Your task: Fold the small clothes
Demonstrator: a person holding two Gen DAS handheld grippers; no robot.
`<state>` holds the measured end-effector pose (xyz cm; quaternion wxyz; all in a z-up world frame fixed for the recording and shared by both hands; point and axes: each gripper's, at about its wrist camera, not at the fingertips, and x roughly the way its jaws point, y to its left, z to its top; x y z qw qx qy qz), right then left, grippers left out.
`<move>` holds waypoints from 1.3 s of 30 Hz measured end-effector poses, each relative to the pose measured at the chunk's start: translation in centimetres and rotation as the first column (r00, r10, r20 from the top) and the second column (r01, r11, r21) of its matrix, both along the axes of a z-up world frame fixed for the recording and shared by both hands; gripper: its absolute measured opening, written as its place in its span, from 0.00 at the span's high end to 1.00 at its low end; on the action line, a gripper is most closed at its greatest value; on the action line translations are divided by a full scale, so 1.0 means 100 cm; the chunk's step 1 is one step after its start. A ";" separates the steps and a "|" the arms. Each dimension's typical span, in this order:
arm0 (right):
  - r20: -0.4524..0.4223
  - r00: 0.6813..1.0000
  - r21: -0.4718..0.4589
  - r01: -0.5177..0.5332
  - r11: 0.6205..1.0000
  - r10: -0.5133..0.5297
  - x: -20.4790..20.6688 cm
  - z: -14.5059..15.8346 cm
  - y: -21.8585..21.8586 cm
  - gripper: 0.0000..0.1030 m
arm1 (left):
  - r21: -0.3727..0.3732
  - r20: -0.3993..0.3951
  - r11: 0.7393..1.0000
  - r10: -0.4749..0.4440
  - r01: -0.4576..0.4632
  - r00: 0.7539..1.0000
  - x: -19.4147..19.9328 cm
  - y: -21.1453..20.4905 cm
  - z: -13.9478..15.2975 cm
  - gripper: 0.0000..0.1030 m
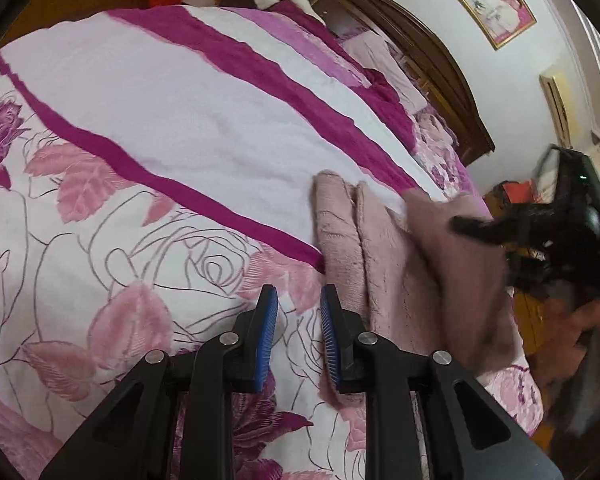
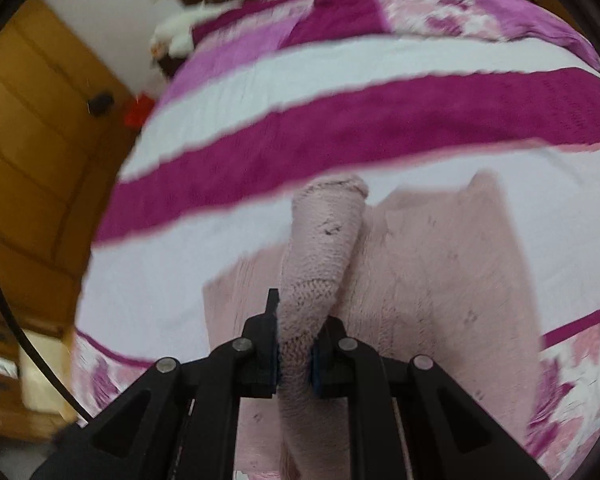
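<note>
The pink garment (image 2: 420,280) lies on the bed cover (image 1: 160,128), across its white band and just below the broad magenta stripe (image 2: 340,120); one sleeve (image 2: 320,248) is lifted from the garment and passes between the blue pads of the right gripper (image 2: 294,356), which is closed tightly on it; the picture here is blurred. The left gripper (image 1: 299,320) hangs just beside the garment, over the rose pattern of the cover; a gap shows between its blue pads (image 1: 269,320) and nothing is held there. On the far side of the garment a hand (image 1: 572,320) holds the black right gripper.
</note>
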<state>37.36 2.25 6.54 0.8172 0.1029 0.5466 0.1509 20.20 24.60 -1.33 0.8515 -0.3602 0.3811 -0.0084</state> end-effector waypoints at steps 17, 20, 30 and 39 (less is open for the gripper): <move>-0.008 0.996 -0.076 -0.089 0.993 0.089 -0.014 -0.032 0.058 0.89 | 0.004 -0.022 1.000 0.000 0.000 1.000 0.000 -0.002 -0.002 1.00; -0.014 0.996 -0.085 -0.090 0.992 0.089 -0.012 -0.039 0.062 0.88 | 0.010 -0.031 1.000 0.000 0.001 1.000 0.002 -0.003 -0.003 1.00; 0.007 0.994 0.151 -0.112 0.982 0.112 -0.006 -0.031 0.049 0.72 | 0.004 -0.026 1.000 -0.012 0.012 1.000 0.004 -0.005 -0.004 1.00; 0.153 0.984 0.268 -0.135 0.954 0.097 -0.030 0.002 -0.028 0.71 | -0.023 0.001 0.998 -0.060 0.060 0.998 0.006 -0.014 -0.003 0.95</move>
